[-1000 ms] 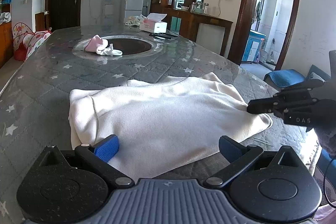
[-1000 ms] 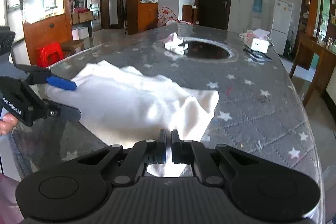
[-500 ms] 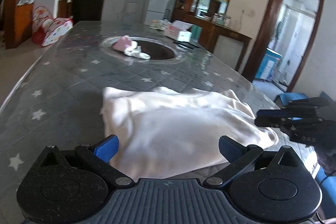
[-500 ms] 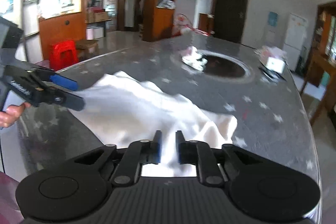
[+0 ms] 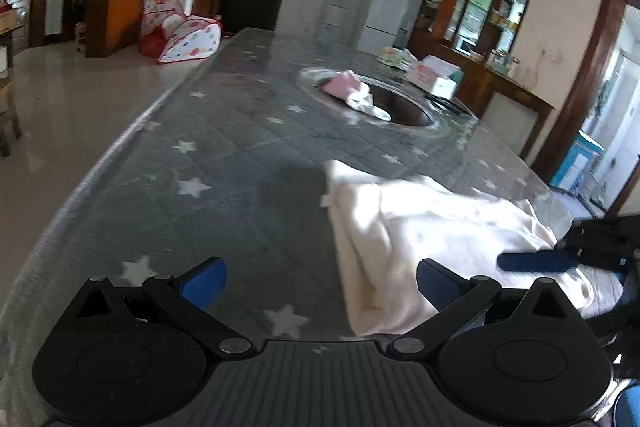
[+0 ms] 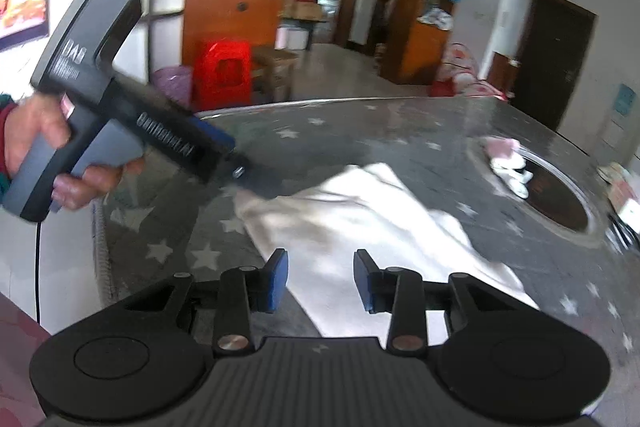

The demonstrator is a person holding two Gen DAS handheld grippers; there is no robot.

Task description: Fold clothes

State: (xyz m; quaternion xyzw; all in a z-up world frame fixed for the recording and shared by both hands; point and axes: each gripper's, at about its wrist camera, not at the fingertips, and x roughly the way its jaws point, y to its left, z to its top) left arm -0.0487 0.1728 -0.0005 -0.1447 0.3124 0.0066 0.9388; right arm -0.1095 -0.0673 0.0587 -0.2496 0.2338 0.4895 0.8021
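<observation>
Left wrist view shows the left gripper (image 5: 318, 281) with its blue-padded fingers (image 5: 204, 279) spread wide and nothing between them, hanging above the star-patterned table cover (image 5: 224, 187). The white garment (image 5: 420, 239) lies in a folded, rumpled heap on that cover, toward the near edge of the table; only the gripper's right-hand pad overlaps the garment's near corner in the picture, and whether it touches the cloth cannot be told. On the far side of the garment from this camera, the right gripper (image 5: 536, 261) reaches in over the cloth, one blue finger visible above it.

From the right wrist view, the right gripper (image 6: 320, 277) also stands released, its pads apart with the garment (image 6: 360, 223) showing through the gap below them. The left gripper (image 6: 224, 163) sits just past the garment's far-left corner, held by the person's hand (image 6: 44, 151), blurred. Beyond the garment, near the dark round inset (image 6: 560, 199) in the table, lies a small pink and white bundle (image 6: 506, 159). A red stool (image 6: 224, 73) stands on the floor past the table edge.
</observation>
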